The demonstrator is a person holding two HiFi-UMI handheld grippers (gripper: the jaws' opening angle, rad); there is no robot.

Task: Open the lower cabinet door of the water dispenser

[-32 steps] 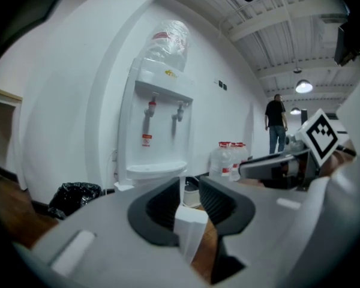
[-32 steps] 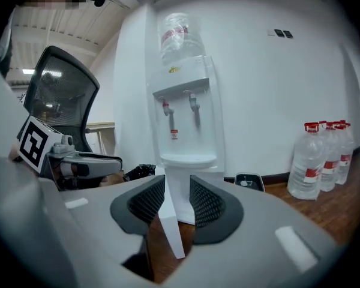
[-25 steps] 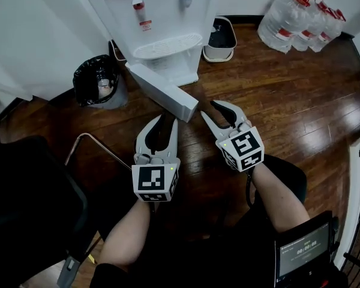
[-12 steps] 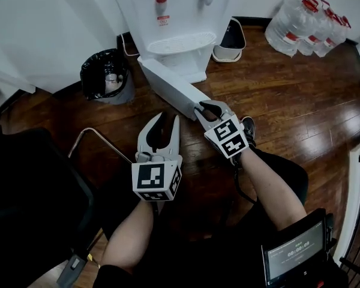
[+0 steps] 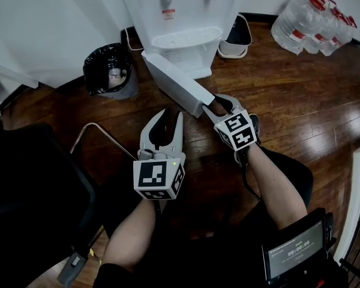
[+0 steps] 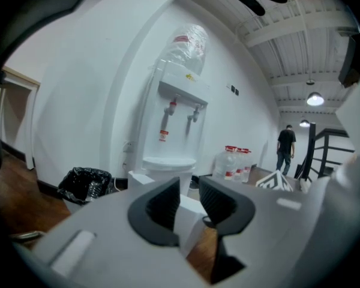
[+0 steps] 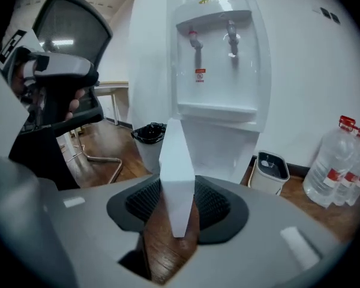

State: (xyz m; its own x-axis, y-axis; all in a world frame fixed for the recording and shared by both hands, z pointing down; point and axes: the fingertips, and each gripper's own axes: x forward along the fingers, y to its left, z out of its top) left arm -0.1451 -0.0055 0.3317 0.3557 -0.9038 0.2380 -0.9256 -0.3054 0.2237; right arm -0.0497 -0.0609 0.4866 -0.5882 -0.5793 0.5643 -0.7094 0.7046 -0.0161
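Right gripper [image 5: 219, 105] has come down and forward to the free corner of the door [image 5: 174, 83], arm stretched out, wrist tipped downward. Its jaws have just been opening and now stand spread either side of the door's edge, not pinching it. That door hangs swung out from the foot of the dispenser [image 5: 180, 17], low over the floor [image 5: 276, 89]. Left gripper [image 5: 163, 120] hovers nearer the body, pointing ahead, jaws spread and empty.

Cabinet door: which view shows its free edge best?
Right gripper view: the cabinet door edge stands between the right gripper's jaws, which have just been opening. Head view shows the whole door swung out; left gripper view only a sliver.
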